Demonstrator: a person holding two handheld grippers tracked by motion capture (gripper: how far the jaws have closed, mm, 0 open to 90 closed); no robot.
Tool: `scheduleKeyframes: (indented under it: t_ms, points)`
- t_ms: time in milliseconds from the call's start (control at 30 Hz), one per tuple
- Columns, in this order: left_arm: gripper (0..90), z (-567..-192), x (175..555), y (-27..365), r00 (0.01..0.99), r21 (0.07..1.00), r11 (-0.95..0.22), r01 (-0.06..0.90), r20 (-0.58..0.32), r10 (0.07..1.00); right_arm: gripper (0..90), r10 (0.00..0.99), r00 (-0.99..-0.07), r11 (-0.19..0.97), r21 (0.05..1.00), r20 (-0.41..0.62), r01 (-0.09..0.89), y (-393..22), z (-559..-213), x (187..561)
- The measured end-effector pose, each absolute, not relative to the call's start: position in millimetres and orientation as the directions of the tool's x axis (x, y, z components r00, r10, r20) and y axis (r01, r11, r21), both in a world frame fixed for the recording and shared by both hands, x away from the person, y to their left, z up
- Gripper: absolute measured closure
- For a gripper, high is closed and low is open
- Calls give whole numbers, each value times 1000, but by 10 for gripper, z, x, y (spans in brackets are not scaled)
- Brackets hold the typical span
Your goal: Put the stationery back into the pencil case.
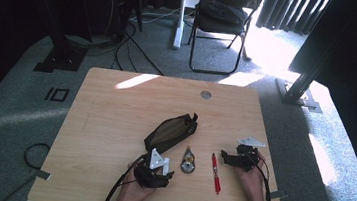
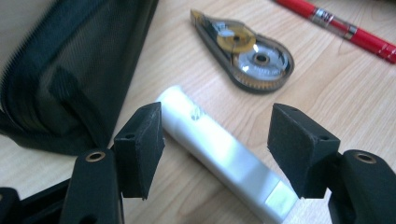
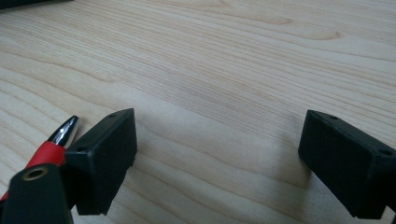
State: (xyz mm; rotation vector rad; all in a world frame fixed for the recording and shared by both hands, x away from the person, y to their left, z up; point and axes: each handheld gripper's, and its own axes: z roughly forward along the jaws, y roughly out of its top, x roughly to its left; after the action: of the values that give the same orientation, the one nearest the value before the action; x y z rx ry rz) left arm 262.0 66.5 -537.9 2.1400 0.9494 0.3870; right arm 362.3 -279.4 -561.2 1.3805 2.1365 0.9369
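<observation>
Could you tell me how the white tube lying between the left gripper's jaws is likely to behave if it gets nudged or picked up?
The white tube looks round and smooth, so a sideways nudge on the bare table would probably roll it. Its glossy surface may slip between the left gripper pads, which stand open around it. It looks rigid and light.

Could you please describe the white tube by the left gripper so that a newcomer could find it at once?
On the wooden table, find the black mesh pouch. Just beside it the white tube lies flat between the left gripper's open jaws. Unlike the tape dispenser and red pen, it is plain white.
</observation>
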Motion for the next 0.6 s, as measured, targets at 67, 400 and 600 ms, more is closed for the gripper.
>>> scheduleKeyframes:
  t_ms: [67, 400, 600]
  points:
    - [362, -5397, 2606, 663, 682, 733, -453, 508, -22, 731, 113, 911, -413, 277, 733, 7, 622, -2794, -5612, 3623]
    - [474, -5438, 2620, 745, 665, 702, -468, 536, -10, 747, 113, 910, -414, 277, 733, 7, 622, -2794, -5612, 3623]
    - [582, -5459, 2656, 810, 657, 682, -476, 556, -9, 754, 113, 911, -413, 277, 733, 7, 622, -2794, -5612, 3623]
